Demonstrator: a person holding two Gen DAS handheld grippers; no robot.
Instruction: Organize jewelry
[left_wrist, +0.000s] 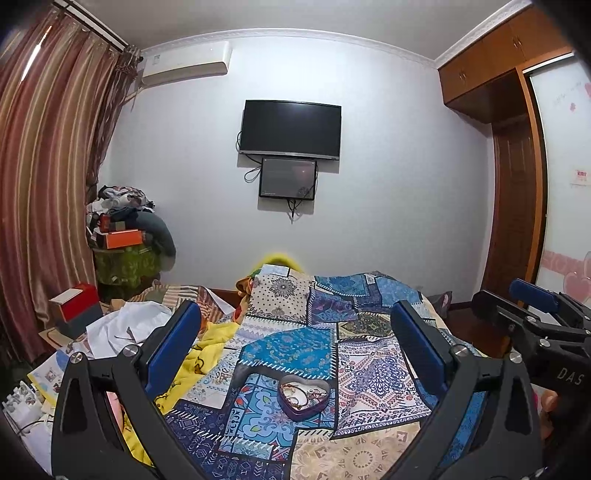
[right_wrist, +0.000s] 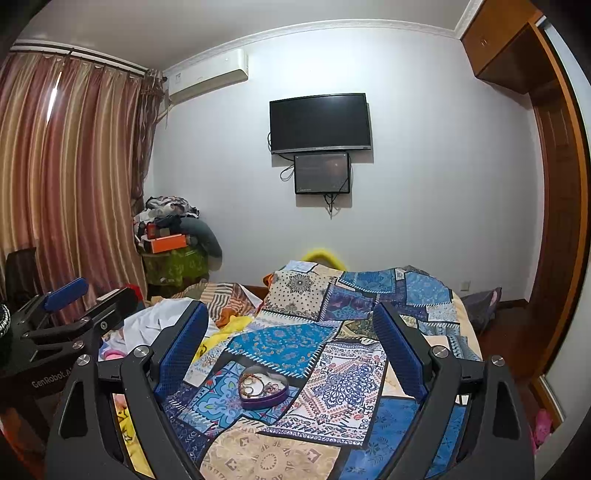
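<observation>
Cloth, tin and matt plastic on a bed

The blue patchwork cloth bedspread (left_wrist: 295, 350) looks soft and matt, lying in shallow folds; on it sits a purple heart-shaped tin (left_wrist: 303, 397) with a smooth, faintly glossy wall. The left claw (left_wrist: 295, 350) and right claw (right_wrist: 291, 354) have matt black plastic arms, ribbed blue pads and shiny metal screws.

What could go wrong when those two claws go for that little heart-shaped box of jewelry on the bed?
1. The heart-shaped tin sits on a soft, rumpled patchwork quilt, so a push from either open gripper could tip it and spill it.
2. The jewelry inside looks like a tangled heap; pulling one piece may drag others out.
3. The left gripper and right gripper both aim at the same small tin, so they might bump each other.
</observation>
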